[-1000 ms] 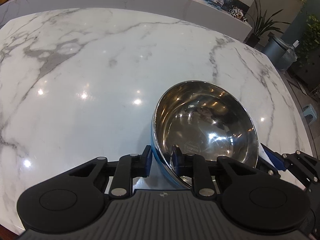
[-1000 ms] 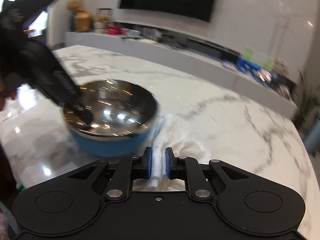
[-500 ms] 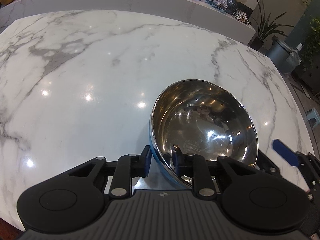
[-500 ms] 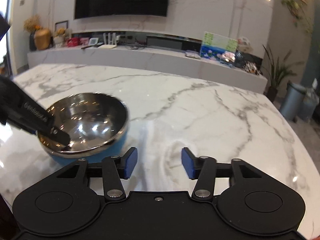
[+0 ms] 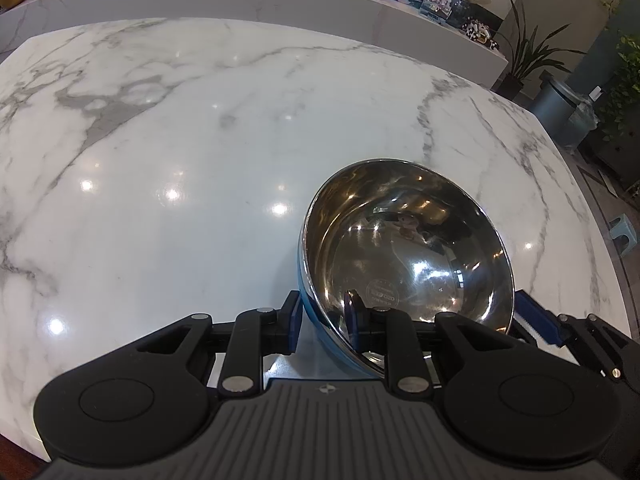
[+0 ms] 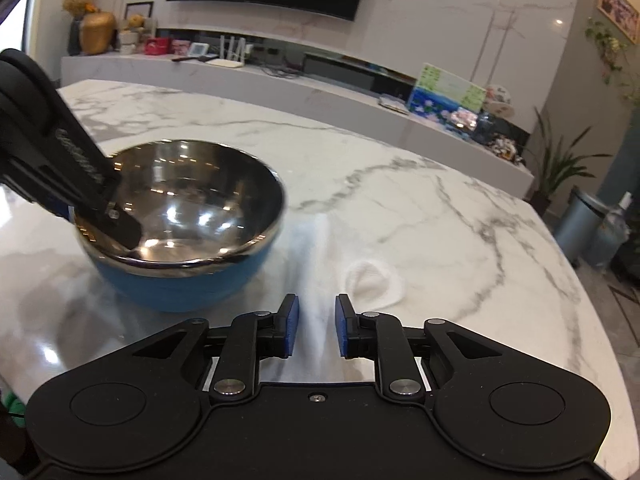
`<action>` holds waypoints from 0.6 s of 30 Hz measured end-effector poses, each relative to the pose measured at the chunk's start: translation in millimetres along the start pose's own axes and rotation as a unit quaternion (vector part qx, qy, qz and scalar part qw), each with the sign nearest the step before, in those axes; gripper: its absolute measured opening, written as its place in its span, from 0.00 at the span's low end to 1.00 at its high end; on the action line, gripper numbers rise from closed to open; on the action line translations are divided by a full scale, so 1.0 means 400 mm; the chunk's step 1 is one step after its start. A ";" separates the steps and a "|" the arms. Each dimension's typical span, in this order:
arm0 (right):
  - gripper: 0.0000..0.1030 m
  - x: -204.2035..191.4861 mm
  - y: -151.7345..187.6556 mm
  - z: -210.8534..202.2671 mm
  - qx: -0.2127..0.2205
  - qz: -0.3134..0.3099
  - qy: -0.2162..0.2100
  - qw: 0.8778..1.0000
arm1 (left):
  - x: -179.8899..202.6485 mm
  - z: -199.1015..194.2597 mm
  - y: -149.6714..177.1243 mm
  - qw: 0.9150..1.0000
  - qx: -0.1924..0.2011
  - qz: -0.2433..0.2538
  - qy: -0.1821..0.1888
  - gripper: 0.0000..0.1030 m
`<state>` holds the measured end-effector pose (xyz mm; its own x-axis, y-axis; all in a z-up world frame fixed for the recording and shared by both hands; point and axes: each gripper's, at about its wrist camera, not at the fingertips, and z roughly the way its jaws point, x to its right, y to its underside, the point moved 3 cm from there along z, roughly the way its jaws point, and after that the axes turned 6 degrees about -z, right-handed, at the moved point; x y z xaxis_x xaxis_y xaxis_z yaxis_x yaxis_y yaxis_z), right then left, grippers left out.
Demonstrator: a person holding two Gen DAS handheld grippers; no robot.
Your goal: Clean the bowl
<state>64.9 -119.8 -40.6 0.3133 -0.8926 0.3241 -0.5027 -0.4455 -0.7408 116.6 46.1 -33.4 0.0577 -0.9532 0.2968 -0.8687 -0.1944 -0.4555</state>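
Observation:
A steel bowl (image 5: pixel 408 248) with a blue outside stands on the white marble table (image 5: pixel 180 152). My left gripper (image 5: pixel 323 320) is shut on its near rim, one pad outside the blue wall and one inside. In the right wrist view the bowl (image 6: pixel 188 200) sits at the left, with the left gripper (image 6: pixel 96 200) reaching over its rim. My right gripper (image 6: pixel 316 326) hovers to the right of the bowl; its jaws are opening and nothing is between them. A small white cloth (image 6: pixel 374 284) lies crumpled on the table just ahead of it. One blue fingertip (image 5: pixel 536 320) of the right gripper shows beside the bowl.
The marble table (image 6: pixel 440 208) stretches far beyond the bowl. A long white counter (image 6: pixel 280 84) with boxes, pictures and cables runs behind it. At the far right, off the table, stand a grey bin (image 6: pixel 580 220) and potted plants.
The right gripper was shut on the white cloth beside the bowl; it has let go and its jaws have parted, and the cloth now lies on the table. The left gripper and bowl stayed put.

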 end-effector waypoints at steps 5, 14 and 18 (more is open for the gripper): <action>0.35 0.019 0.012 0.027 -0.018 0.033 -0.014 0.999 | 0.002 0.001 0.001 1.000 0.000 0.000 0.001 0.20; 0.14 0.014 0.014 0.048 -0.025 0.056 -0.047 0.997 | 0.002 0.000 0.004 0.999 -0.015 -0.029 0.015 0.34; 0.12 0.022 -0.002 0.033 -0.008 0.049 -0.048 0.998 | 0.009 -0.004 0.007 0.999 -0.017 -0.033 0.023 0.41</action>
<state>78.6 -126.5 -45.0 0.3365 -0.9219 0.1923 -0.5480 -0.3577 -0.7561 113.4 42.5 -32.3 0.0941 -0.9268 0.3635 -0.8802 -0.2481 -0.4047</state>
